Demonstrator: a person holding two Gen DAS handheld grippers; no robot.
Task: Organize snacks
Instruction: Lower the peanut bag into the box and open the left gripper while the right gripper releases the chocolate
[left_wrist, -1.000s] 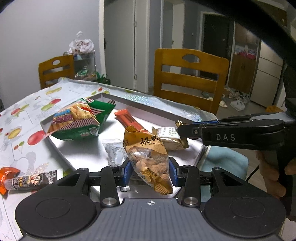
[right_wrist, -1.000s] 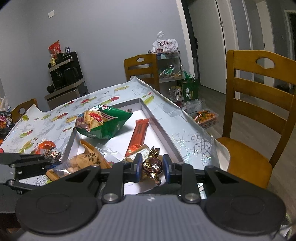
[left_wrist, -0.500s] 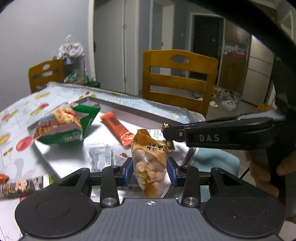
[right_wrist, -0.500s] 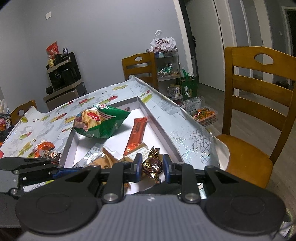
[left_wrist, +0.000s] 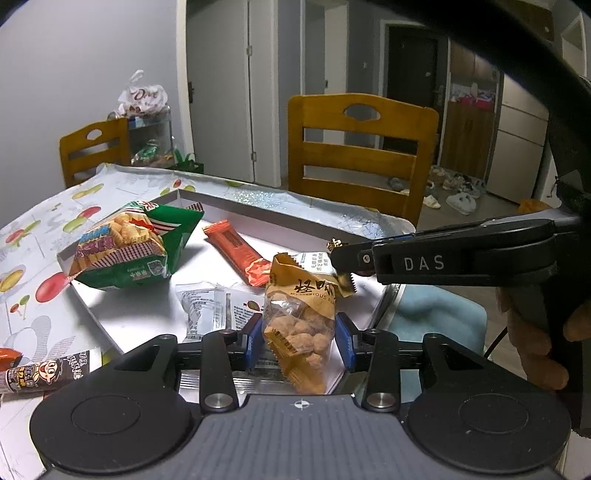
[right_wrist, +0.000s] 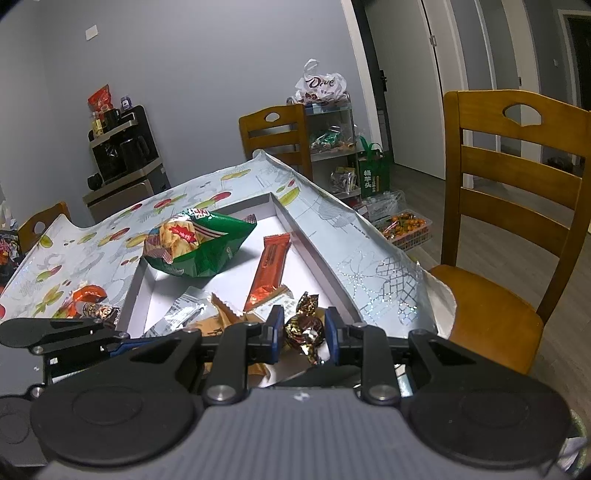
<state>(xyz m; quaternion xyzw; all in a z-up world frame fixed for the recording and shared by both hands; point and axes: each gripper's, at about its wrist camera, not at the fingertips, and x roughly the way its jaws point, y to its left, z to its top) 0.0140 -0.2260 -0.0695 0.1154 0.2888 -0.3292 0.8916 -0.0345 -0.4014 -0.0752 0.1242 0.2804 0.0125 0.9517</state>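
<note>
My left gripper is shut on an orange bag of coated nuts, which hangs upright just above the near end of the white tray. In the right wrist view my right gripper is shut on a gold-and-brown wrapped candy over the tray's near right corner. In the tray lie a green cracker bag, an orange bar, a clear packet and a white packet. The right gripper reaches in from the right, close beside the nut bag's top.
A sausage snack lies on the fruit-print tablecloth left of the tray. Wooden chairs stand at the far and right sides of the table. A blue cushion is below the table's edge. A person's hand holds the right gripper.
The nut bag in my left gripper has swung from tilted to nearly upright and shifted a little toward the right gripper. My right gripper has stayed put with the candy.
</note>
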